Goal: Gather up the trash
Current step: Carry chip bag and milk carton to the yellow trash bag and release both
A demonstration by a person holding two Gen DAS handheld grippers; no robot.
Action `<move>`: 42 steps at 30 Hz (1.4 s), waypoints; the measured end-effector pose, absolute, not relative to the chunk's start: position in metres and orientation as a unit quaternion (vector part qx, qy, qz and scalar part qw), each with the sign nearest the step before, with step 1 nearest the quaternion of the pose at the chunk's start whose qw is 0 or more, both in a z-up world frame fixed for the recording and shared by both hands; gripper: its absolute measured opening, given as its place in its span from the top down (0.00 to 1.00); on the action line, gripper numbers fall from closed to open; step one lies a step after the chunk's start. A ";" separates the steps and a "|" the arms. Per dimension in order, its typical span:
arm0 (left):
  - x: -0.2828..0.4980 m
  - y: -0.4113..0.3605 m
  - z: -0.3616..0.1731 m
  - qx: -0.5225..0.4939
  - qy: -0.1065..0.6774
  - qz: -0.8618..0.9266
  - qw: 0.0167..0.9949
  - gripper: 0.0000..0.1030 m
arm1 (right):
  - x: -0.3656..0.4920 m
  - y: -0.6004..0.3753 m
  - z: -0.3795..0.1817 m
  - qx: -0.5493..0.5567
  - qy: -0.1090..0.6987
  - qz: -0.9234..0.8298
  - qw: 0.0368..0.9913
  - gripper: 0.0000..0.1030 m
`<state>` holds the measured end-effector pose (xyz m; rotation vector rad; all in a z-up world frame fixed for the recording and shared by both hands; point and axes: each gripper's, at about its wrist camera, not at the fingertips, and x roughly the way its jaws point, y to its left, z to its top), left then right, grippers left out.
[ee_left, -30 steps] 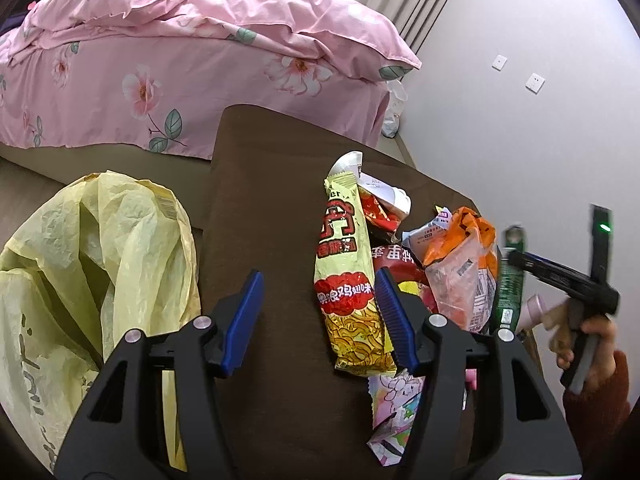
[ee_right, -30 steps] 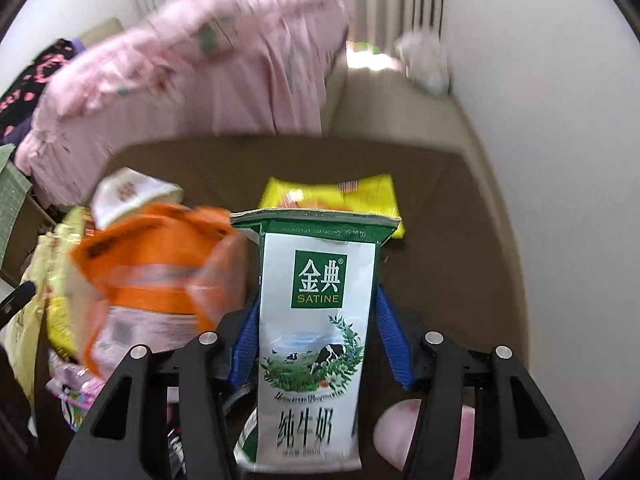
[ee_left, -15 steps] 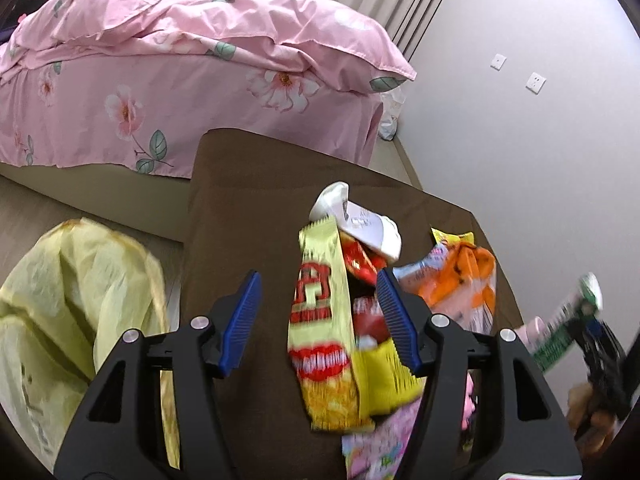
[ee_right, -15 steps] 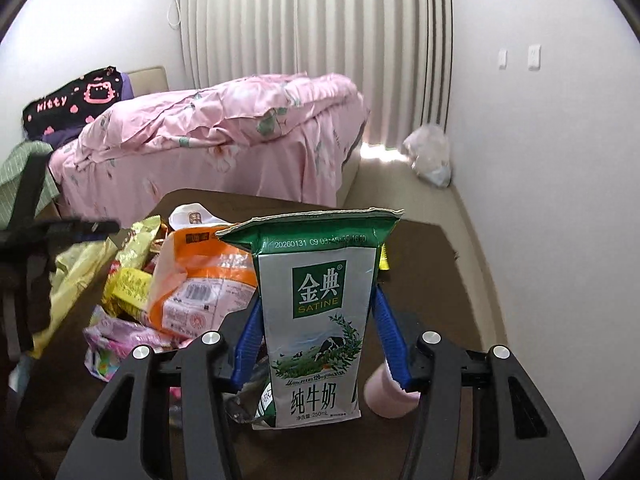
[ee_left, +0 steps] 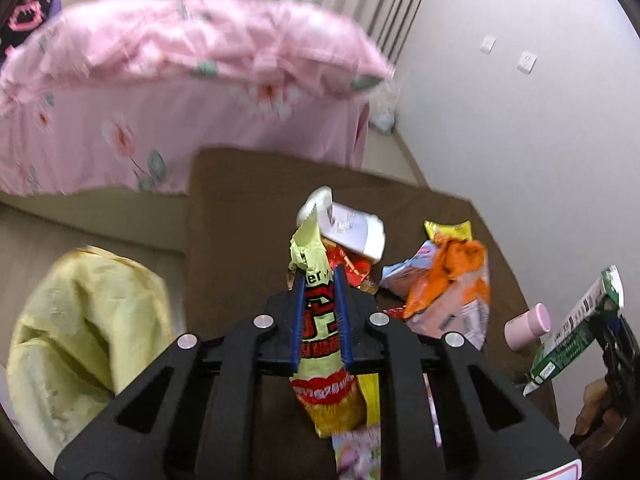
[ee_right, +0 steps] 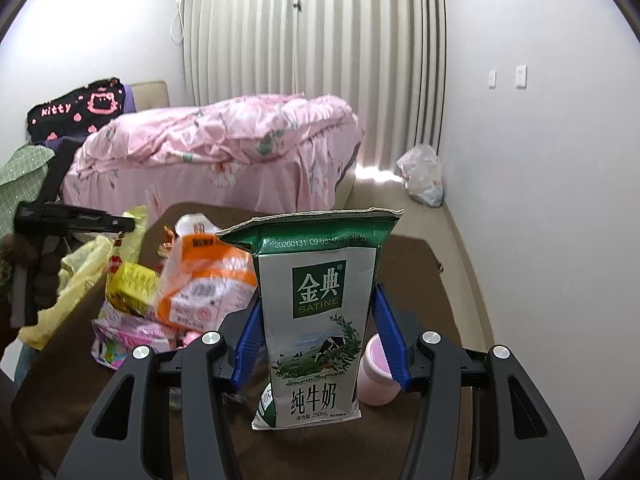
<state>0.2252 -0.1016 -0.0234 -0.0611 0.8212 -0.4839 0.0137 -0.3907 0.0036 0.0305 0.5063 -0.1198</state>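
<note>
Since the earlier frame my left tool (ee_left: 320, 320) has closed on the yellow snack wrapper (ee_left: 316, 312) above the worktop (ee_left: 240, 208), while my right tool (ee_right: 320, 336) pinches the milk carton (ee_right: 316, 320); I should carry both steadily to the yellow trash bag (ee_left: 80, 320).

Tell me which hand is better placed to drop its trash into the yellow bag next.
Left, probably: the left gripper pinches the yellow snack wrapper right beside the yellow bag; the milk carton is farther off.
</note>
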 end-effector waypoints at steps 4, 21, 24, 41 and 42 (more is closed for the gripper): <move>0.186 -0.081 0.011 -0.014 0.327 -0.204 0.923 0.88 | 0.012 -0.381 0.023 0.015 0.227 -0.044 0.973 0.52; 0.096 0.013 0.051 -0.047 0.258 -0.164 0.951 0.91 | 0.026 -0.260 0.072 -0.009 0.181 0.106 0.978 0.52; 0.090 0.021 0.045 -0.048 0.259 -0.158 0.951 0.91 | 0.034 -0.244 0.069 0.003 0.190 0.134 0.973 0.52; 0.124 0.090 -0.012 -0.126 0.282 -0.029 0.951 0.91 | 0.089 -0.204 0.055 0.002 0.207 0.202 0.957 0.52; 0.131 0.089 -0.021 -0.131 0.290 -0.035 0.948 0.91 | 0.096 -0.202 0.055 0.005 0.205 0.210 0.956 0.52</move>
